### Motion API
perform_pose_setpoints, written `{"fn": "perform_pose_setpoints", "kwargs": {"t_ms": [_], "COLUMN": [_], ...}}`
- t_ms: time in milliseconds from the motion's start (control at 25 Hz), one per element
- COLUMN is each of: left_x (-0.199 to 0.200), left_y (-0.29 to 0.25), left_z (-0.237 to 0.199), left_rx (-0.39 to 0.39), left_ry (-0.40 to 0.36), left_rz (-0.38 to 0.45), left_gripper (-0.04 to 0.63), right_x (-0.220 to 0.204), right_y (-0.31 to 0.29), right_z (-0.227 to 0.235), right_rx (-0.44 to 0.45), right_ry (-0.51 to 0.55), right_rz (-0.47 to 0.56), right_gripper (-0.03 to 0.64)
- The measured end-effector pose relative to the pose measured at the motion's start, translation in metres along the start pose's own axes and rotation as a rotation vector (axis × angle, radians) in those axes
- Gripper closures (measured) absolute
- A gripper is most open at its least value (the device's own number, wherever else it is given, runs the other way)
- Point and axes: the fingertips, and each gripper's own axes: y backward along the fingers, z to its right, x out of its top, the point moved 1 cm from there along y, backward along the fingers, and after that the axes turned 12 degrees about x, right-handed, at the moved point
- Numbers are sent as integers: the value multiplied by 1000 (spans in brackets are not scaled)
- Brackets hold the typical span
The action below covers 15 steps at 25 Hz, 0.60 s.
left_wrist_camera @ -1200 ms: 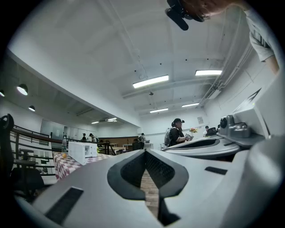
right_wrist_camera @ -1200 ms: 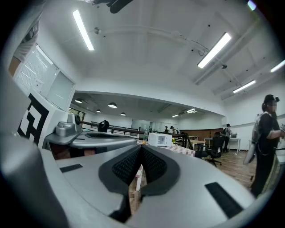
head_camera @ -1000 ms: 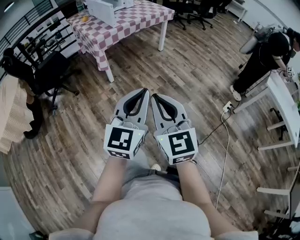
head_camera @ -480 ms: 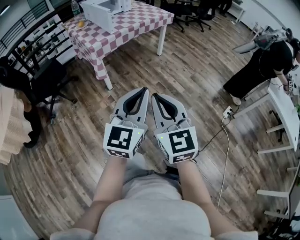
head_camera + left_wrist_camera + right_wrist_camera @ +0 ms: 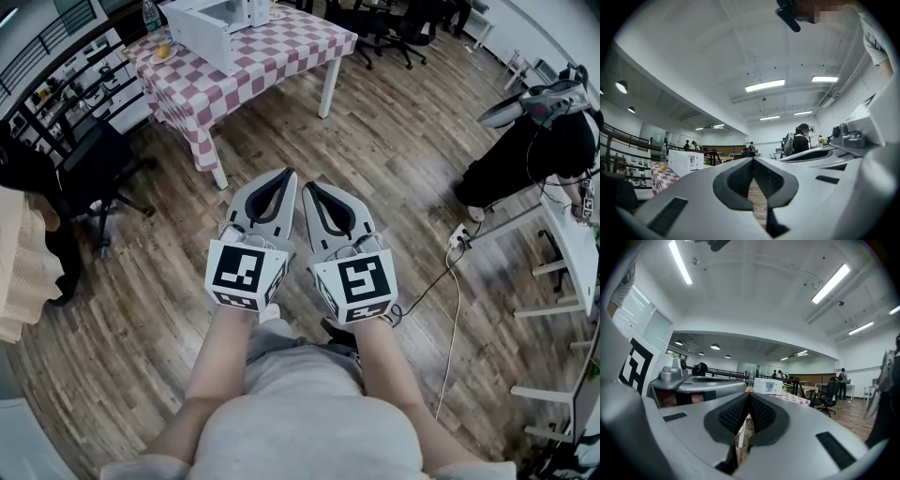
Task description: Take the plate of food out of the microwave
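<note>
A white microwave (image 5: 217,25) stands on a table with a pink-and-white checked cloth (image 5: 267,52) at the far top of the head view. It also shows small in the left gripper view as the microwave (image 5: 684,161) and in the right gripper view as the microwave (image 5: 768,386). No plate of food can be made out. My left gripper (image 5: 288,174) and right gripper (image 5: 307,187) are held side by side over the wooden floor, well short of the table. Both are shut with nothing between their tips.
An orange (image 5: 164,51) and a bottle (image 5: 149,13) sit on the table's left end. A black office chair (image 5: 94,159) stands at left. A person in black (image 5: 539,141) bends by a white desk (image 5: 572,225) at right; a cable (image 5: 450,309) trails across the floor.
The checked table and microwave have come lower and closer in the head view. Both grippers stay shut, side by side. The person at right has shifted position.
</note>
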Motion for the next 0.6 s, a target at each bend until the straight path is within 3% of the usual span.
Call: {"fn": "perform_pose_setpoints", "kwargs": {"t_ms": [600], "left_x": [-2], "left_y": [-45], "left_z": [-84], "left_rx": [-55], "left_ry": [-5], "left_rz": [-13], "left_gripper": [597], "right_x": [15], "right_y": [-102], "right_z": [9], "right_rx": [-48], "right_ry": [-6], "right_rz": [18], "right_gripper": [594]}}
